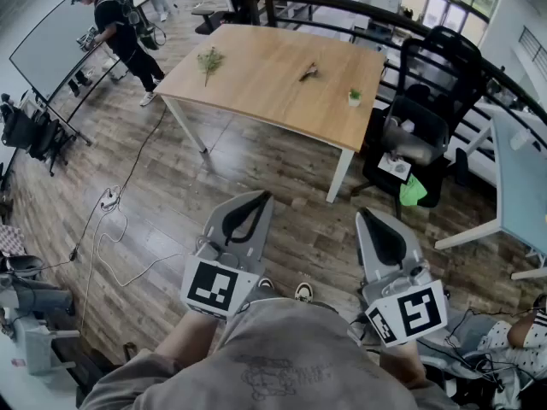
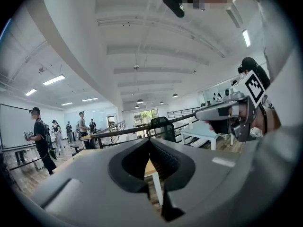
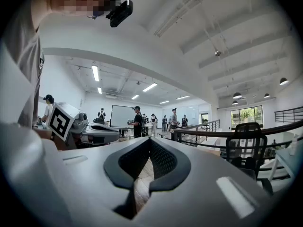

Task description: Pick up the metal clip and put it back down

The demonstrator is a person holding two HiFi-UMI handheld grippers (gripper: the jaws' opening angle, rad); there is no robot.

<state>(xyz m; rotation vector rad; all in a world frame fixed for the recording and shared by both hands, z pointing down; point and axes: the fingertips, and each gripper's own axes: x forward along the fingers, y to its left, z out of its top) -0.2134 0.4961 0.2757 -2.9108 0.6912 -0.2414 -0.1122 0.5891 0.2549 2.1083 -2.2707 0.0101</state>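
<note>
A small dark metal clip [image 1: 309,72] lies on the wooden table [image 1: 265,84], far ahead of both grippers. My left gripper [image 1: 259,196] is held close to my body over the floor, its jaws shut with nothing between them; in the left gripper view its tips [image 2: 150,140] meet and point level across the room. My right gripper [image 1: 364,213] hangs beside it, also shut and empty, with its tips [image 3: 150,140] pressed together in the right gripper view. Each gripper shows in the other's view, the right gripper [image 2: 232,115] and the left gripper [image 3: 90,129].
A dried sprig [image 1: 209,58] and a small green potted plant [image 1: 354,96] also sit on the table. A black office chair [image 1: 427,118] stands at its right end, with a white table [image 1: 521,186] beyond. Cables [image 1: 111,199] lie on the wooden floor. A person [image 1: 120,32] stands by a whiteboard at far left.
</note>
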